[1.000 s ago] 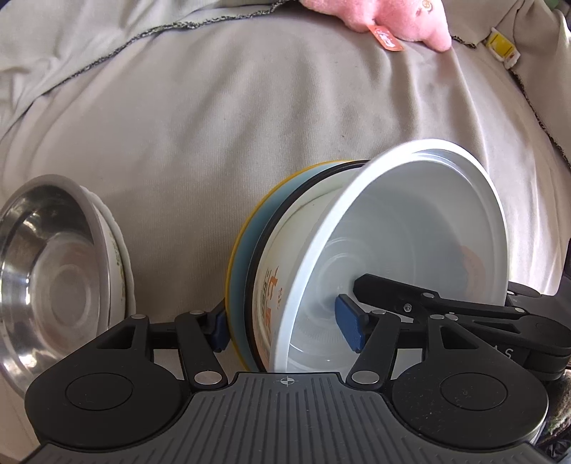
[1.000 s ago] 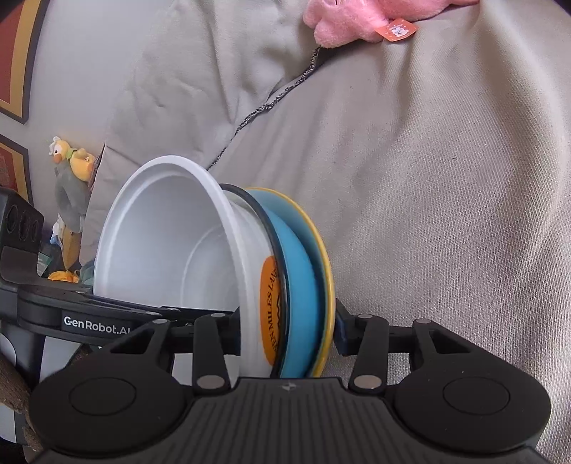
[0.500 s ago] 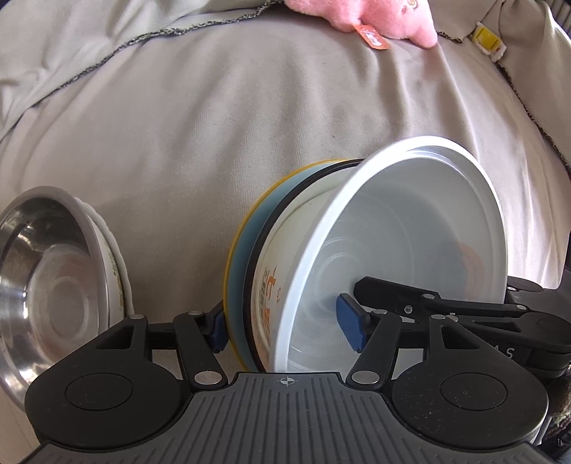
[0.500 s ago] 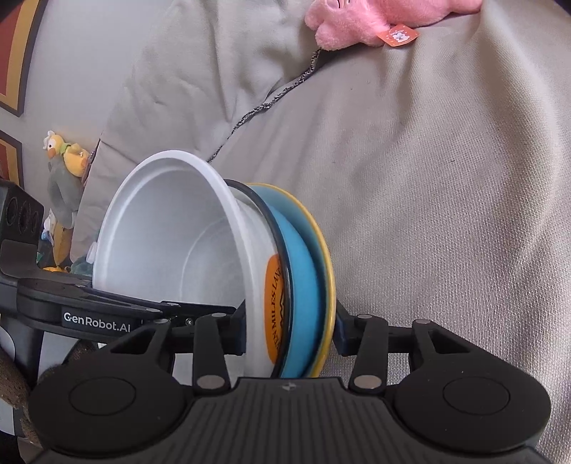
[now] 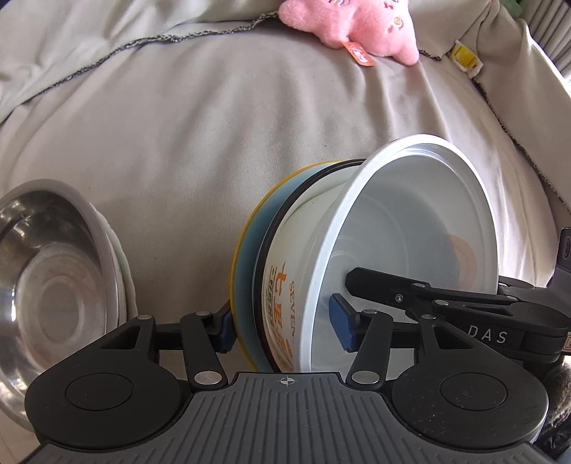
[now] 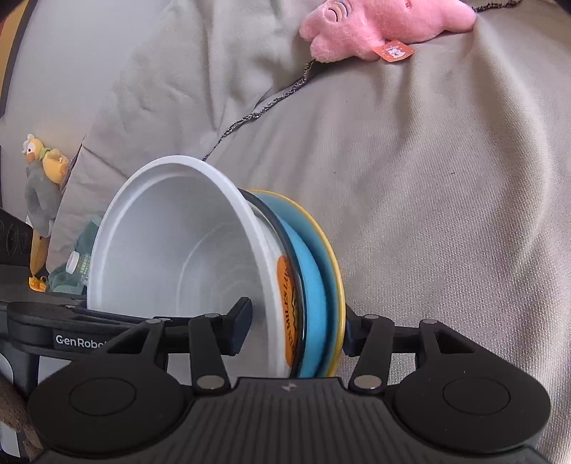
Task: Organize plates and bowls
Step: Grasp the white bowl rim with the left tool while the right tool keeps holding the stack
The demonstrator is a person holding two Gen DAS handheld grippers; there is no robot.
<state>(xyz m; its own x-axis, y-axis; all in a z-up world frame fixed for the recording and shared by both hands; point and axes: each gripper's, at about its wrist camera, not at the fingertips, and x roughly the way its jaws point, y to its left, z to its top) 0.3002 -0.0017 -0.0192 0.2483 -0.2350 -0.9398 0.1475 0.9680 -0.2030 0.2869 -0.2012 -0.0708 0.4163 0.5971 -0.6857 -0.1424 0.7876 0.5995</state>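
A stack of dishes stands on edge: a white bowl (image 5: 421,221) nested in a printed bowl (image 5: 282,307), then a blue plate (image 6: 314,285) and a yellow plate (image 6: 335,271). My left gripper (image 5: 283,326) straddles the stack, one pad behind the yellow plate and one inside the white bowl. Its jaws are closing, and a thin gap still shows. My right gripper (image 6: 294,333) straddles it from the other side. Its jaws are opening, with pads still against the bowl floor and the plate's back. The stack's bottom is hidden.
A steel bowl (image 5: 46,278) leans on a white patterned dish (image 5: 119,271) at the left. All lie on a grey covered sofa (image 5: 214,125). A pink plush toy (image 6: 385,25) lies at the back. A yellow duck toy (image 6: 43,160) sits far left.
The left jaws have narrowed toward the stack. The right jaws have widened slightly. The stack sits a little nearer and higher in the right wrist view.
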